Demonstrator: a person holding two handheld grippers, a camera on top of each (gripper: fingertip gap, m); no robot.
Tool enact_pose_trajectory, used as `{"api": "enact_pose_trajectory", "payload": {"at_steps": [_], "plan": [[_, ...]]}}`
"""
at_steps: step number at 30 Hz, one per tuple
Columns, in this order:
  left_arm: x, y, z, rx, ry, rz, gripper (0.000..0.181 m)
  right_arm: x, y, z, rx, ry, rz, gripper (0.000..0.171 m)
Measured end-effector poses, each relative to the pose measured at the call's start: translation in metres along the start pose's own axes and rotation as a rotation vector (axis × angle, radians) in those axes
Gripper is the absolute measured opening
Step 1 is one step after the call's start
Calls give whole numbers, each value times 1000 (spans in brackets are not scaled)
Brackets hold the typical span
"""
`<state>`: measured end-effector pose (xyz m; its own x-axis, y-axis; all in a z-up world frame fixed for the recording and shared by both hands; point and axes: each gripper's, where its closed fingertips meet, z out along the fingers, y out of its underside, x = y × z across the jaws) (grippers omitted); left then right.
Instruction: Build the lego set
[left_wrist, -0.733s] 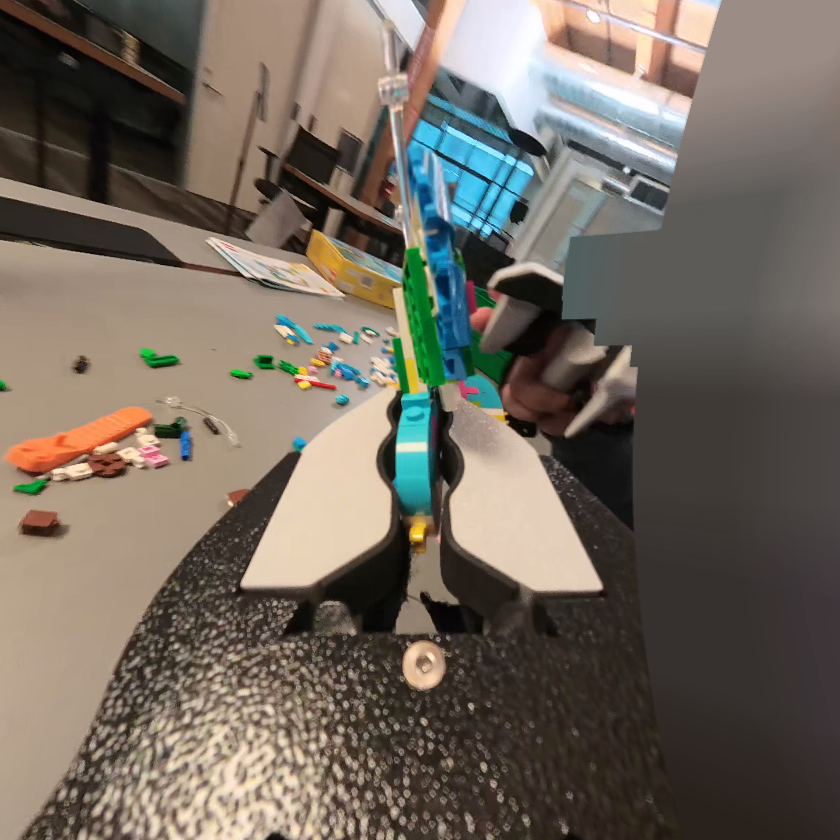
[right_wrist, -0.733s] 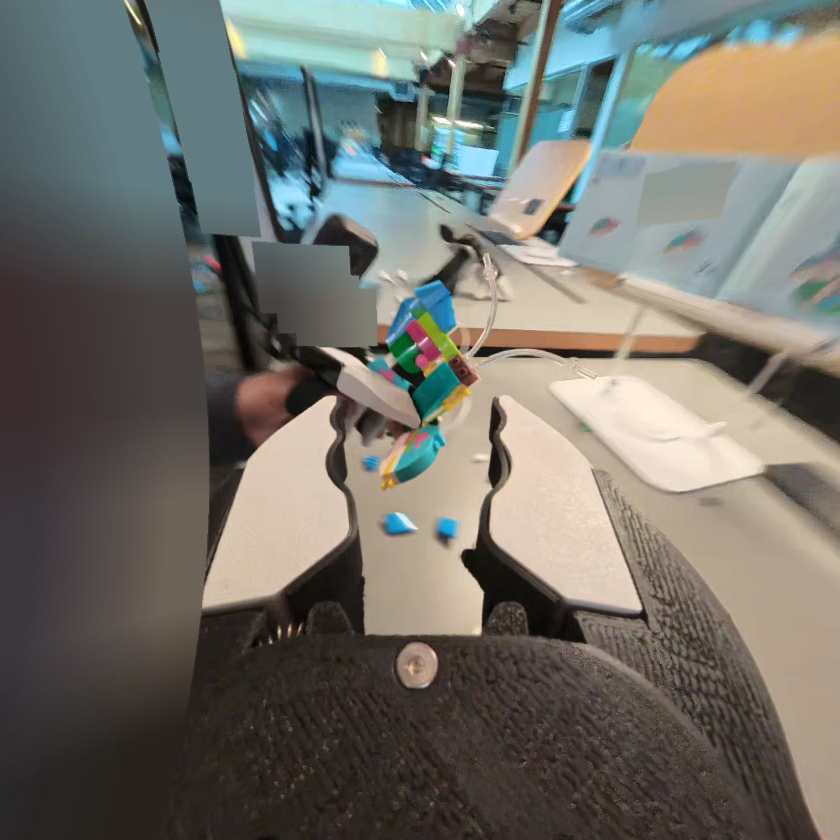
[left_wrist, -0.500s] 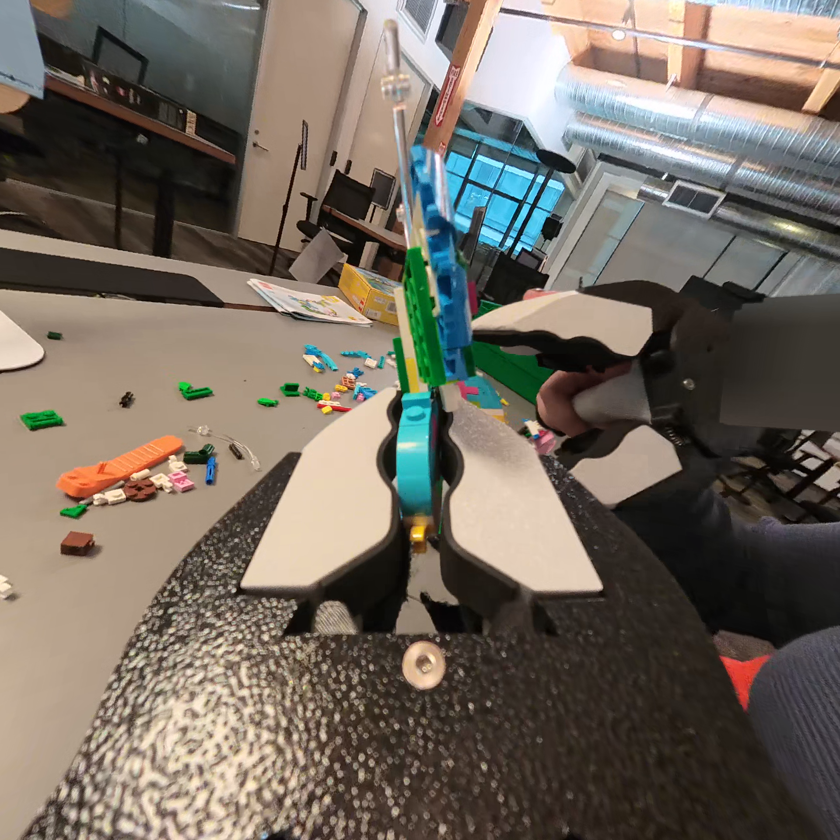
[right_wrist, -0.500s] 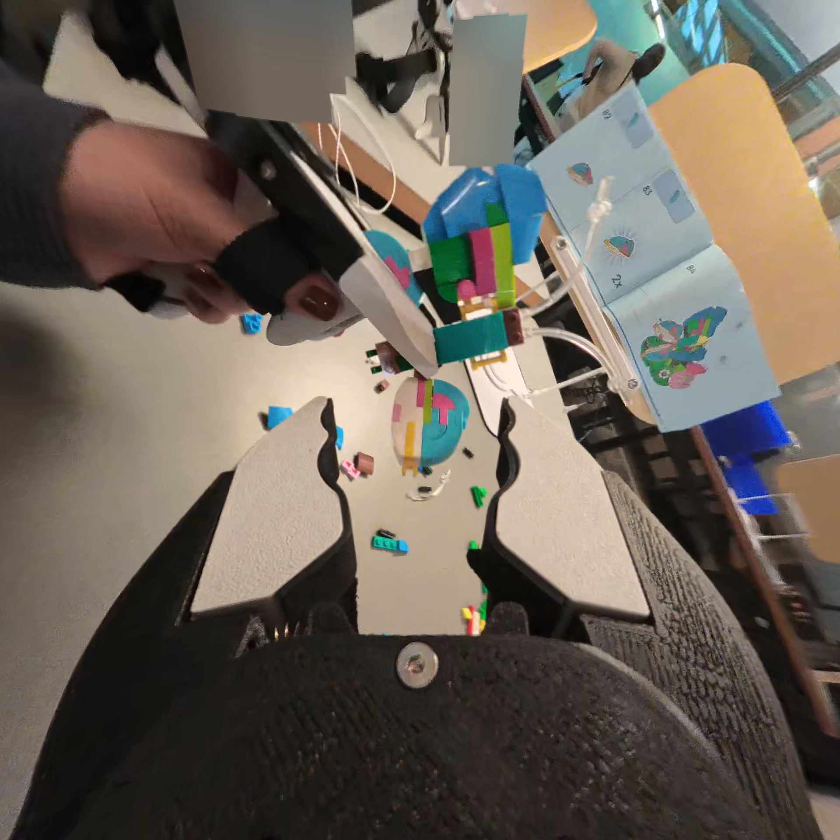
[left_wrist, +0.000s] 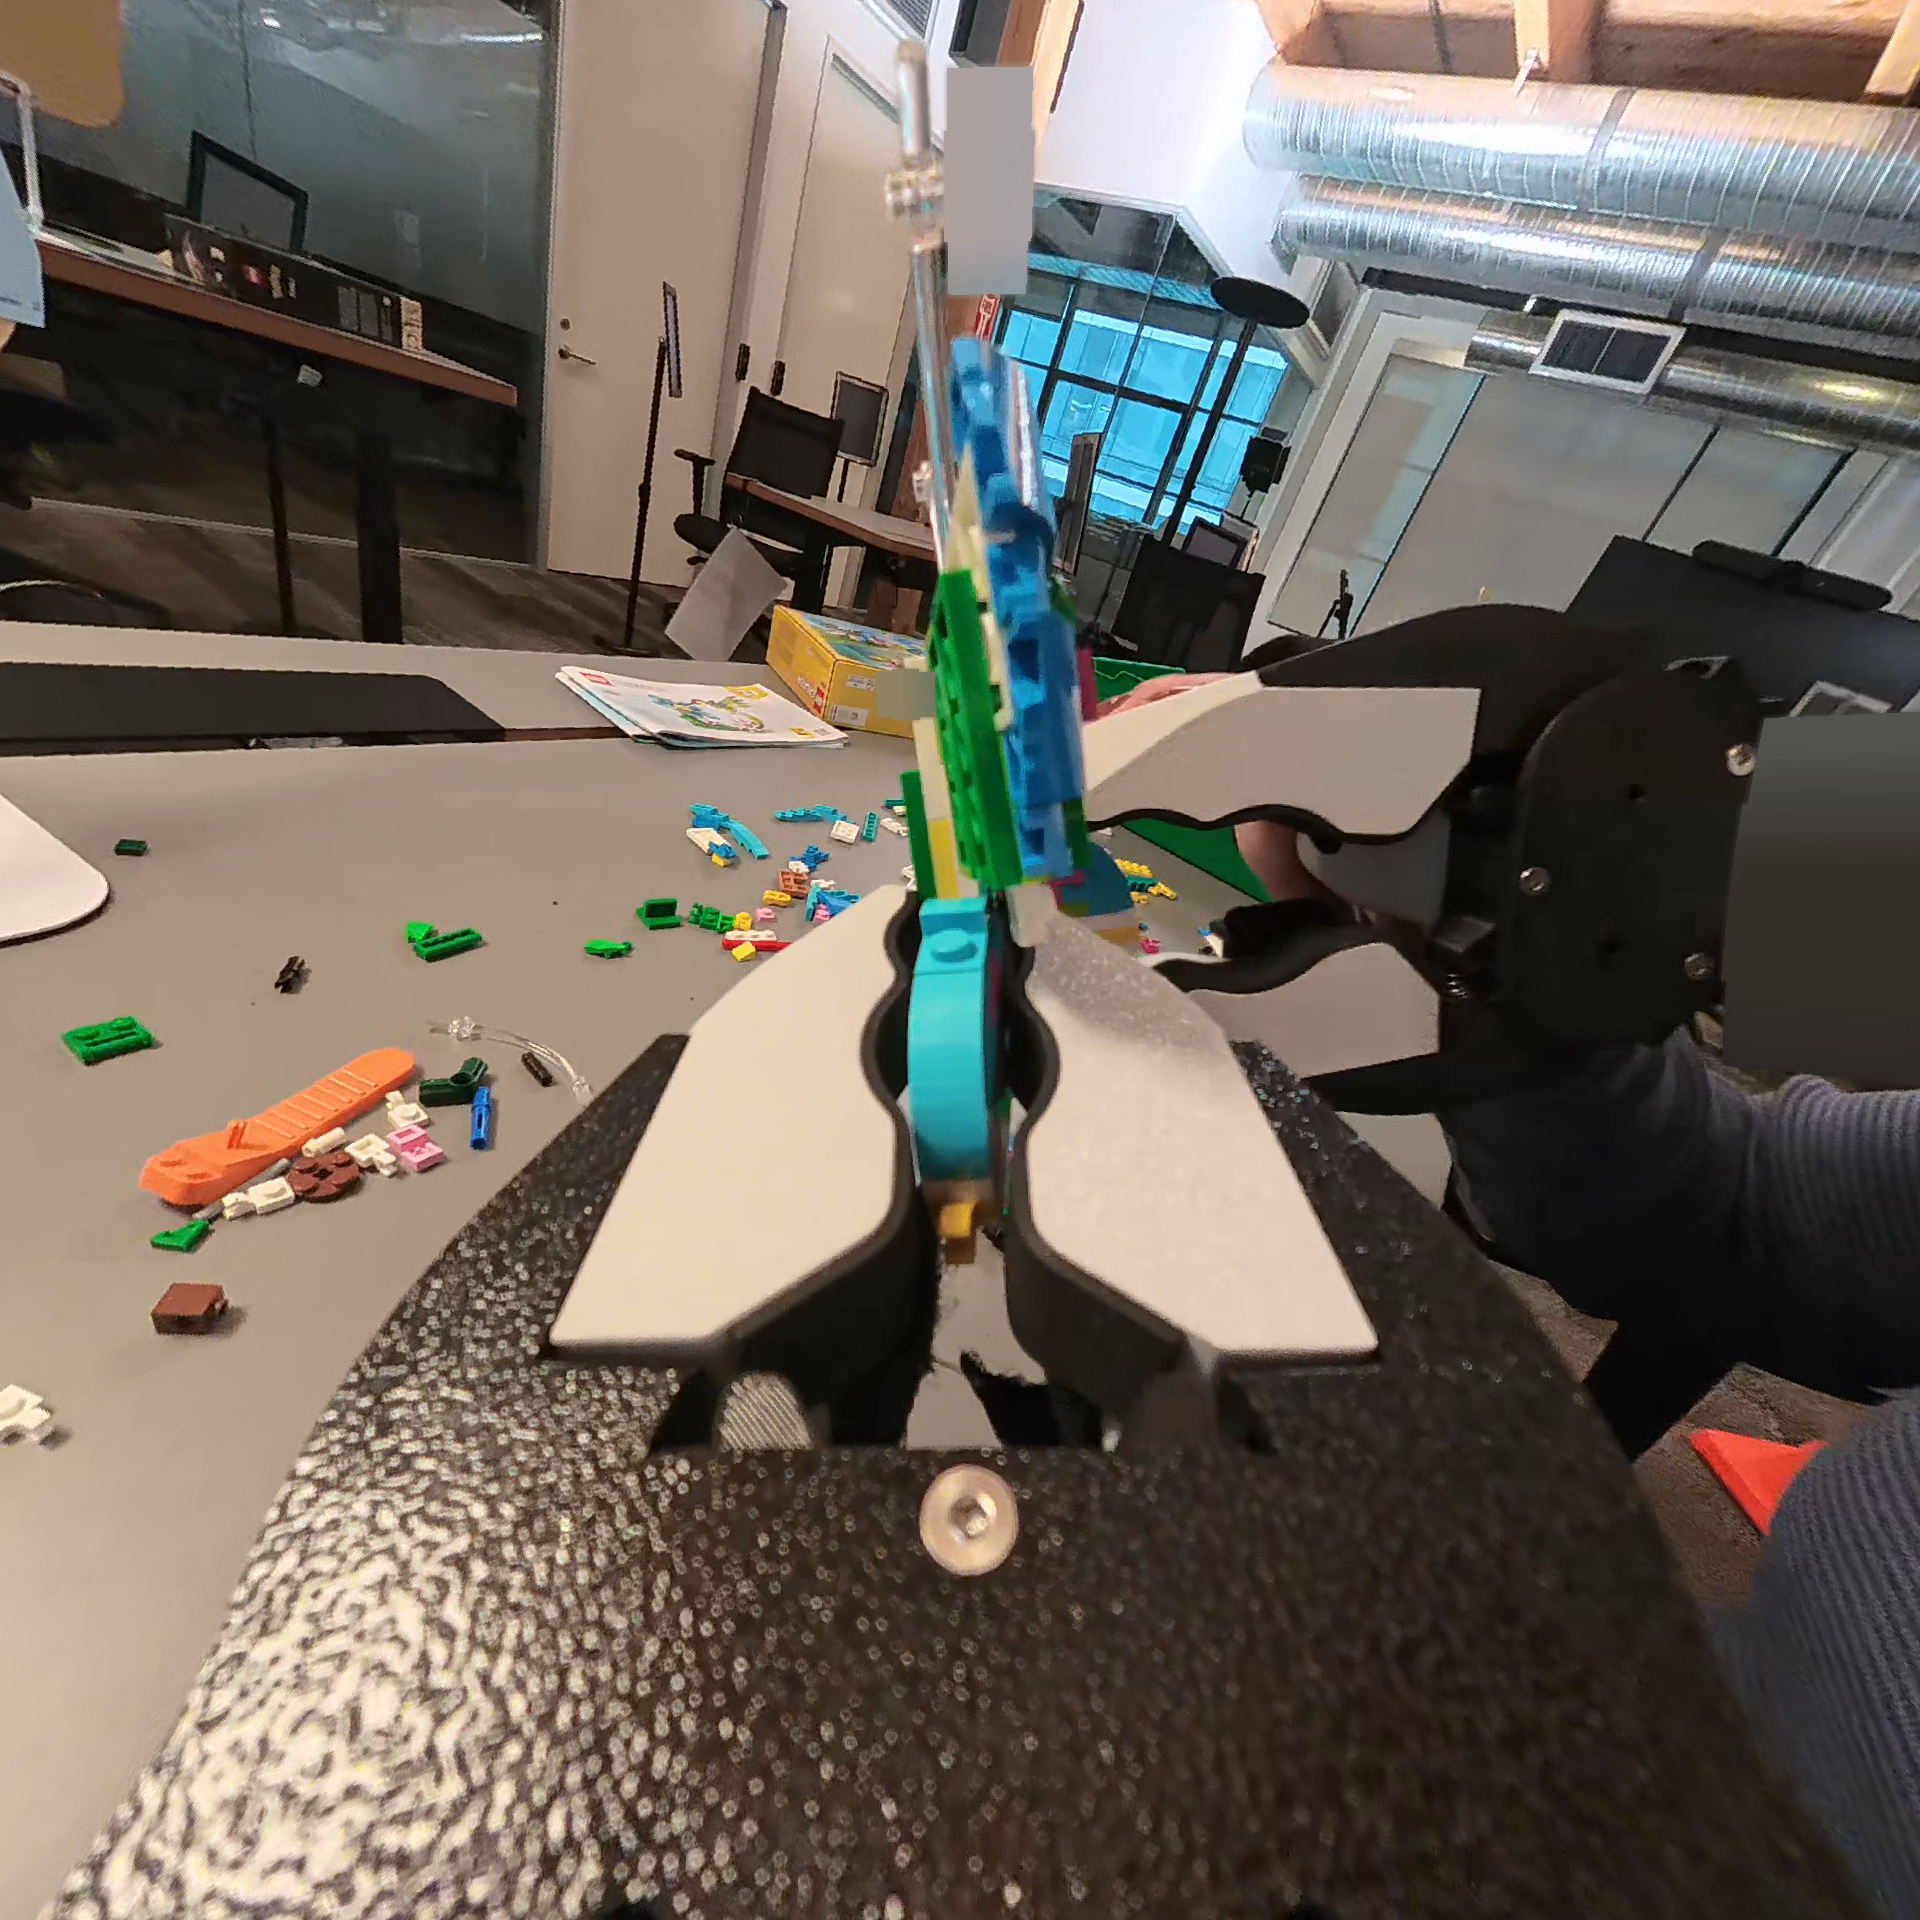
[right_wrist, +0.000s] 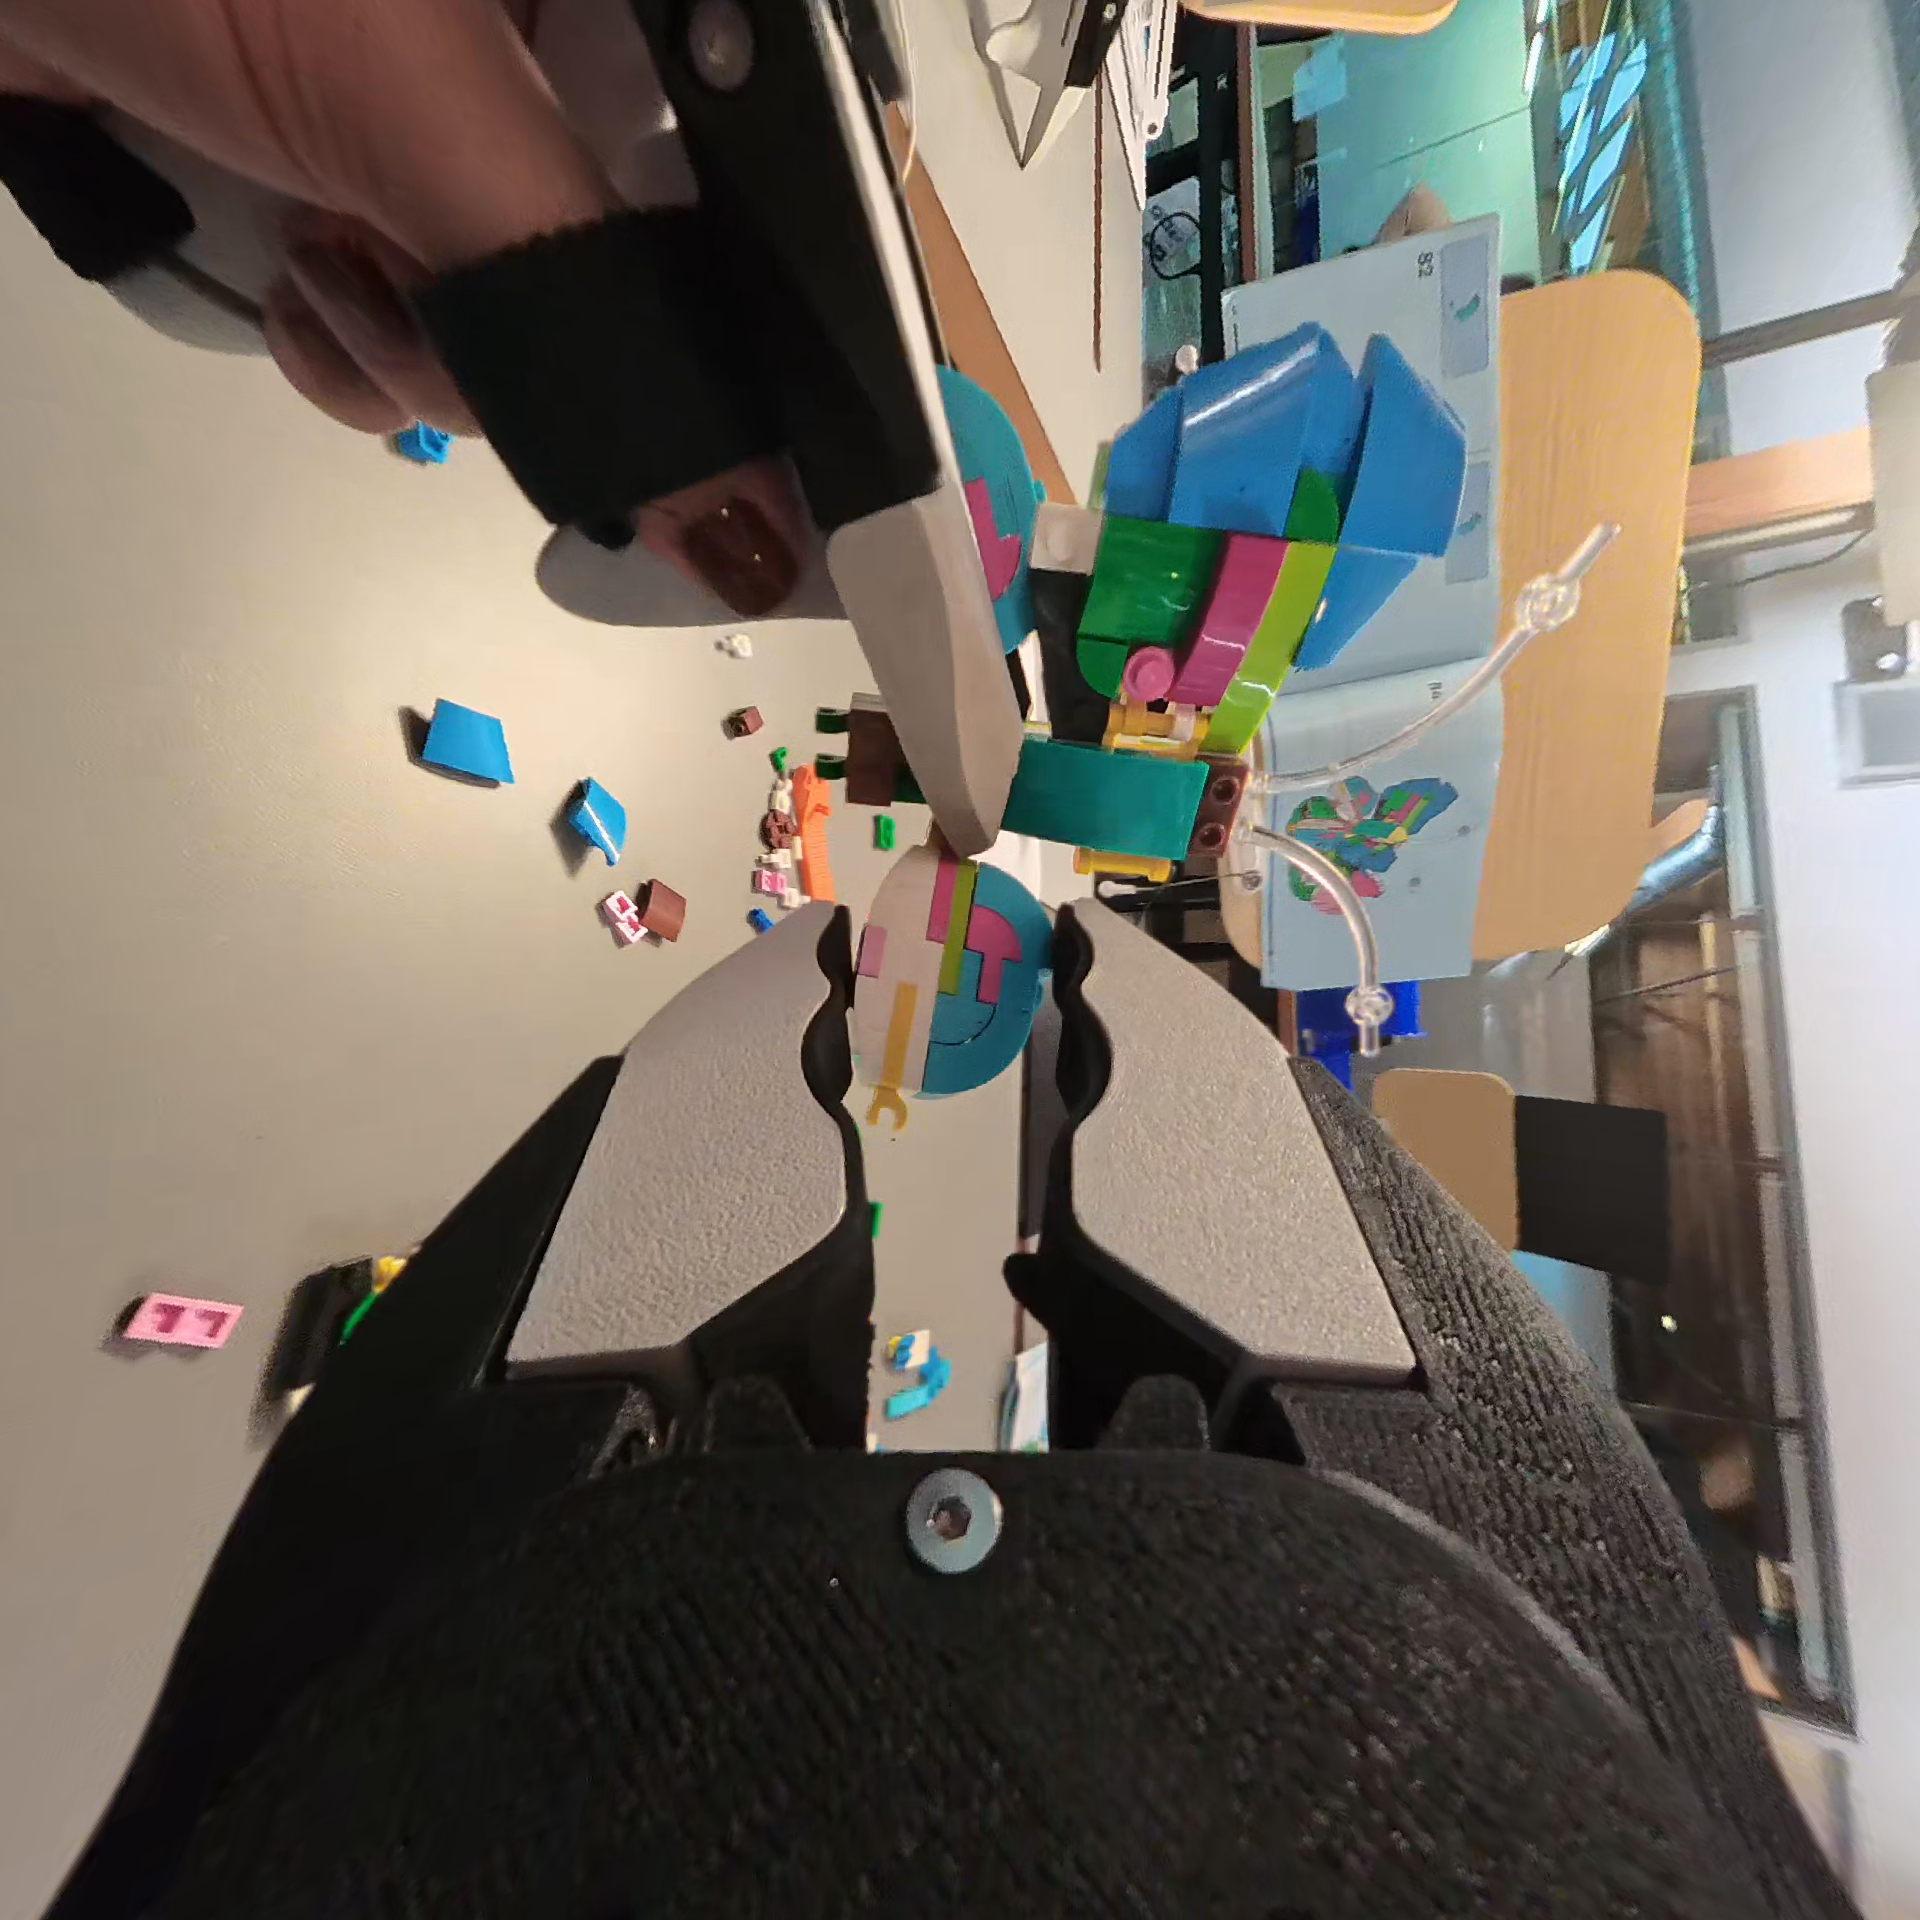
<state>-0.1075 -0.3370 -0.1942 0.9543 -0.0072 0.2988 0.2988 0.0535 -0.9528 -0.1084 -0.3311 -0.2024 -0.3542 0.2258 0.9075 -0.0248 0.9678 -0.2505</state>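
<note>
Currently my left gripper (left_wrist: 961, 1049) is clamped on the butterfly model's (left_wrist: 997, 717) teal body, raised above the grey table (left_wrist: 312, 852). My right gripper (right_wrist: 951, 935) stands open astride its lower wing (right_wrist: 951, 997).

the lego model (right_wrist: 1226, 582) is glossy, smooth plastic, its blue curved pieces catching highlights; clear plastic antennae (right_wrist: 1340, 914) curve off beside it. the left gripper (left_wrist: 961, 1049) clamping it has matt, finely grained grey finger pads on a rough, speckled black body, with a shiny metal screw (left_wrist: 969, 1519) behind them. under the model the table (left_wrist: 312, 831) looks smooth and matt, possibly laminate. the instruction booklet (left_wrist: 707, 717) behind it is slightly glossy paper.
</note>
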Motion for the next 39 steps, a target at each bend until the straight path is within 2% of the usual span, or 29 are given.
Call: {"api": "enact_pose_trajectory", "payload": {"at_steps": [1,15,19,23,29,33,36,37,39], "plan": [[1,0,0,-2,-1,5,13,1,0,0,1,9,-16,36],[7,3,5,-18,8,13,13,3,5,-7,-18,80,-170,34],[4,2,4,12,25,-23,13,1,1,-5,51,44,-9,36],[9,-8,1,103,107,-90,13,10,-10,-13,133,88,129,35],[8,-13,1,151,117,-106,13,14,-12,-13,121,153,176,35],[3,-14,-1,159,96,-101,13,23,-13,-26,191,174,253,39],[-4,-15,-11,165,81,-81,13,22,11,-41,240,36,528,43],[-7,-14,-14,162,70,-64,13,12,26,-40,228,-65,659,45],[-12,-10,-20,150,56,-39,13,-25,61,-33,99,-324,881,48]]}}
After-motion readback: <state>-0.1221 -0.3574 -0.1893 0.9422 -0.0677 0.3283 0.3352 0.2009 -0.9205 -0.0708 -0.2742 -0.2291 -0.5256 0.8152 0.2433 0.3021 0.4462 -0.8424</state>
